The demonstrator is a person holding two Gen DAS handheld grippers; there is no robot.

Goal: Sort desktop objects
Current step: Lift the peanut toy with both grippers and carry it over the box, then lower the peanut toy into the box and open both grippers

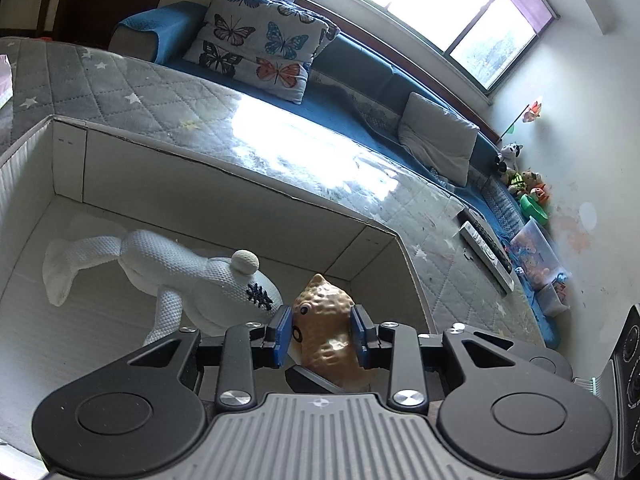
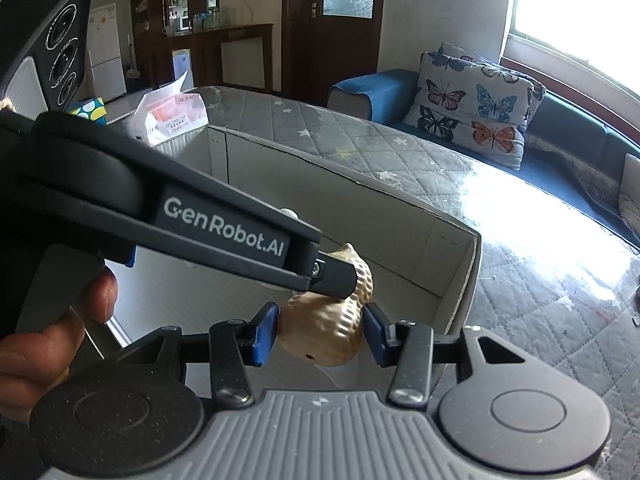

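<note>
A tan, bumpy peanut-shaped toy with small eyes sits between the blue pads of my left gripper, which is shut on it above the open white cardboard box. The same toy also sits between the pads of my right gripper, which closes on its lower end. The left gripper's black body crosses the right wrist view from the left and reaches the toy's top. A white knitted doll lies on the box floor, left of the toy.
The box stands on a table with a grey quilted star cover under clear film. A remote lies near the table's far edge. A blue sofa with a butterfly pillow is behind. A plastic bag sits beyond the box.
</note>
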